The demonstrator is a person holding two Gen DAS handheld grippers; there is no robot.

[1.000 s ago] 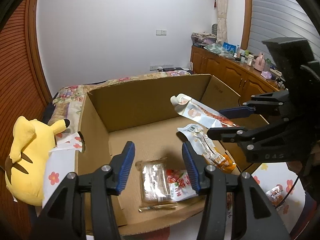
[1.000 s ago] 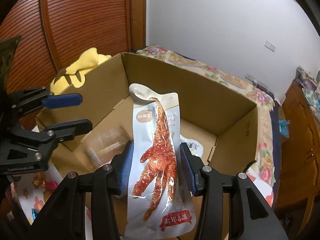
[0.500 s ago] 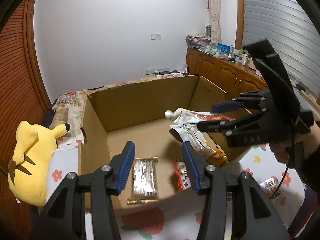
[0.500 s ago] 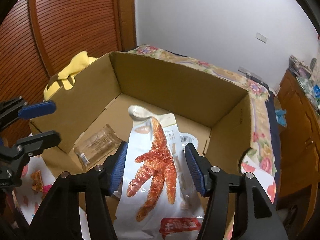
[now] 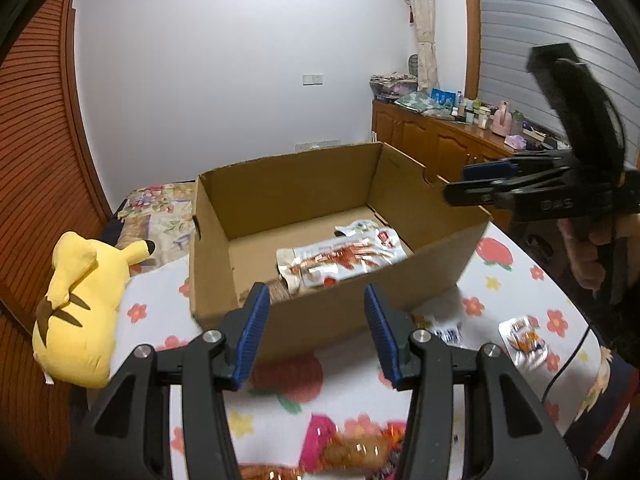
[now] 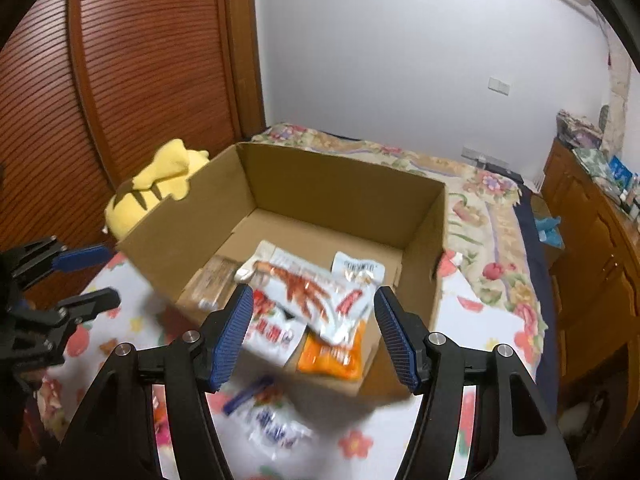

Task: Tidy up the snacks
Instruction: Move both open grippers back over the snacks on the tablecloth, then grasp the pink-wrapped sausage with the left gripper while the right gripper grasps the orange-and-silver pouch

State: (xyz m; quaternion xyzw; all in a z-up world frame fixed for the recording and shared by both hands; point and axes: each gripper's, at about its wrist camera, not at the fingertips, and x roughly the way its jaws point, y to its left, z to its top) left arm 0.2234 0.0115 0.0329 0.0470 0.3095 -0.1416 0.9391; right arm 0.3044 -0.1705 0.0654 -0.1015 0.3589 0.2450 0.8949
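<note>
At the left of the left wrist view a plush (image 5: 86,300) is lying beside the box (image 5: 400,296). The left gripper (image 5: 316,330) is hanging released and empty, low in the frame. A pink snack (image 5: 352,446) is sitting just under its fingers at the bottom edge, long axis running left to right; probably this arm is nearer. In the box the claw pouch (image 5: 344,258) is lying flat. At the right, the right gripper (image 6: 314,334) is hanging released too, a blurred packet (image 6: 272,424) lying below it
</note>
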